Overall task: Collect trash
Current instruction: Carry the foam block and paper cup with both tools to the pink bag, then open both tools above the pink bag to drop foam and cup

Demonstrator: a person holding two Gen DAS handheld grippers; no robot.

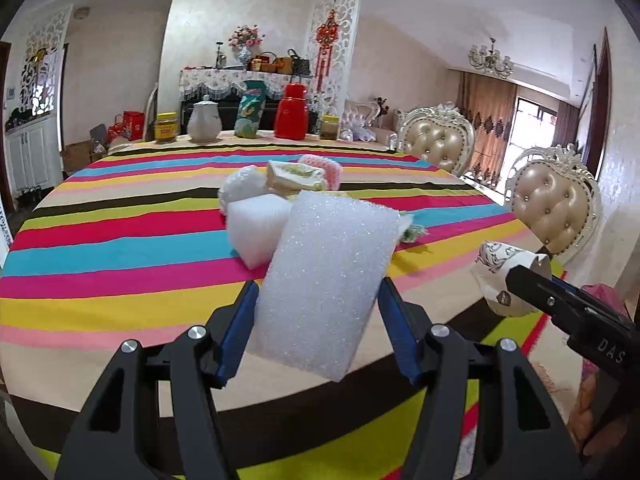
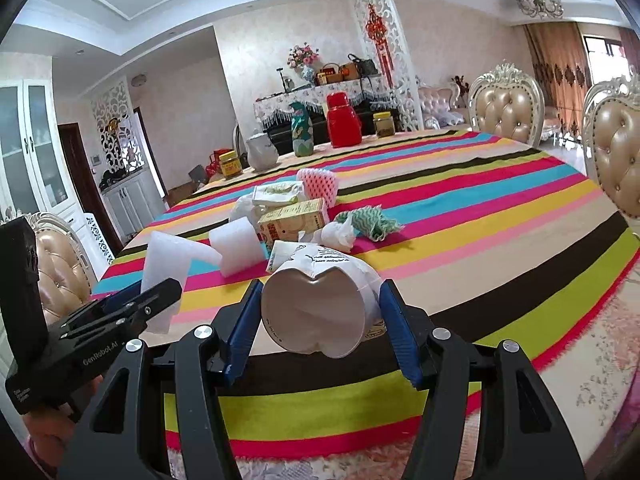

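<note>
Left tool pinches foam block, long axis toward 1 o'clock, above the surface. Right tool pinches crushed paper cup, mouth facing camera.

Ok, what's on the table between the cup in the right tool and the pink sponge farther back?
In the right wrist view, a yellow carton and a crumpled white tissue lie between the paper cup and the pink sponge.
</note>
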